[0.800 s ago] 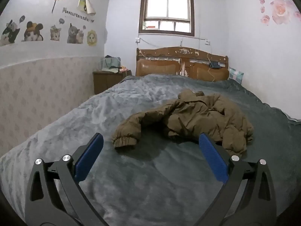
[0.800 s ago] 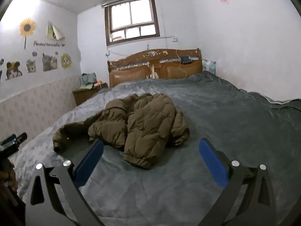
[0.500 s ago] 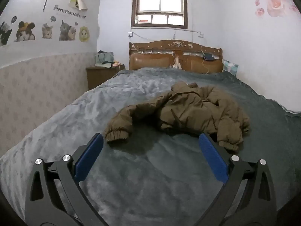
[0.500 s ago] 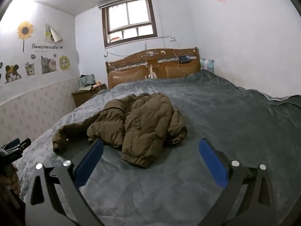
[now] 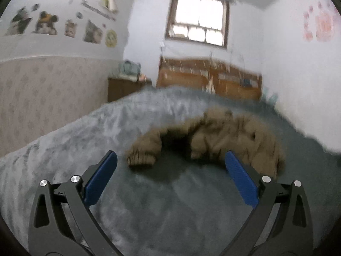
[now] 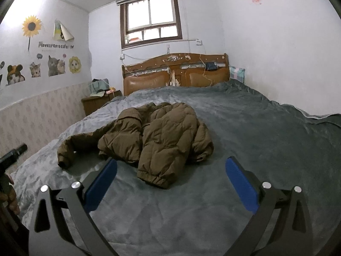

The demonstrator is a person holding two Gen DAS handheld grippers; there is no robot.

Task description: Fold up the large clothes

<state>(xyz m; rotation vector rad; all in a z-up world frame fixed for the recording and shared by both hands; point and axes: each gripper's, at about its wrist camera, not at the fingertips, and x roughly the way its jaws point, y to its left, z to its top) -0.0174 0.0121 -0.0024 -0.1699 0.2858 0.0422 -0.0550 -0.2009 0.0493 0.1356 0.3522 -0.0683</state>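
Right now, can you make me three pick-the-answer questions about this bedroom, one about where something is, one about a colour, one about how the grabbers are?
1. Where is the jacket?
A. On the bed
B. On the nightstand
C. Hanging on the headboard

2. What colour are the pads on the grabber fingers?
A. Red
B. Blue
C. Yellow

3. How is the right gripper?
A. Shut on a sleeve
B. Shut on nothing
C. Wide open, holding nothing

Answers: 1 A, the brown jacket lies crumpled on the grey bed cover. 2 B, both pads are blue. 3 C, its fingers stand far apart with only bed cover between them.
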